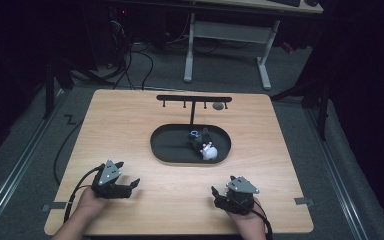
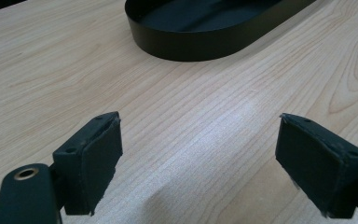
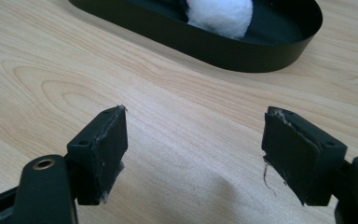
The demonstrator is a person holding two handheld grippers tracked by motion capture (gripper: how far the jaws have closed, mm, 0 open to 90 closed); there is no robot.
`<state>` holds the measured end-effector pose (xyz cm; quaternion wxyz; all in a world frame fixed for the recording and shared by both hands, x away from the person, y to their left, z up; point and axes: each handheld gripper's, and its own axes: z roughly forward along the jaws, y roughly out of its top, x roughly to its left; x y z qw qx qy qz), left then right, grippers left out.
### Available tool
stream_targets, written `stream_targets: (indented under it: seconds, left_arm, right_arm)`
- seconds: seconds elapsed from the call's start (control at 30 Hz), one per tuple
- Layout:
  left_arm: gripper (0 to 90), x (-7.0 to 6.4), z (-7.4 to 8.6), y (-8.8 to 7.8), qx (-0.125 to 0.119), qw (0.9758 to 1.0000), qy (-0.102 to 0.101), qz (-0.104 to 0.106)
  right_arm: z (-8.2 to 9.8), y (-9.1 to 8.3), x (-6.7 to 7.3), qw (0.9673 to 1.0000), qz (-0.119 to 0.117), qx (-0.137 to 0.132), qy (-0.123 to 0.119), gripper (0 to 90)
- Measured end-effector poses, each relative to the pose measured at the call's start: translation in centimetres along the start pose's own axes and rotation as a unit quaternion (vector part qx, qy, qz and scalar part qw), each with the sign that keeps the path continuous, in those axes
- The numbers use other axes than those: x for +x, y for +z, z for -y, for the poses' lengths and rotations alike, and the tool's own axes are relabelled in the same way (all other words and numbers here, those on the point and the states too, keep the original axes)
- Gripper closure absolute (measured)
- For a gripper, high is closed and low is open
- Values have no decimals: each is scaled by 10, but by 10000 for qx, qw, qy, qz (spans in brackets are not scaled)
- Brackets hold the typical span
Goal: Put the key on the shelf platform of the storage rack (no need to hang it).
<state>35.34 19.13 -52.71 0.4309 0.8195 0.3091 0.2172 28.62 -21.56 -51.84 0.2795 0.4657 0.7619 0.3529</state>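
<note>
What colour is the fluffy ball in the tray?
White. The fluffy ball shows best in the right gripper view, sitting in the black tray.

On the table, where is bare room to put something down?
Bare wood lies left of the oval black tray, right of it, and between the left gripper and right gripper. Crowded: the tray's right half, with a white pom-pom, and the hook rack behind.

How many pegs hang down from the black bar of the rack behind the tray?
4 pegs can be seen along the rack's bar, spaced left to right. A small grey thing hangs near the right end and may hide another.
</note>
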Motion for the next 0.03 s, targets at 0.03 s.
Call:
stream_targets:
  seconds: [0.03]
  left_arm:
    - [154,0,0,0,-5,10000,-11,3]
  right_arm:
    - [0,-1,-1,10000,-3,1,22,228]
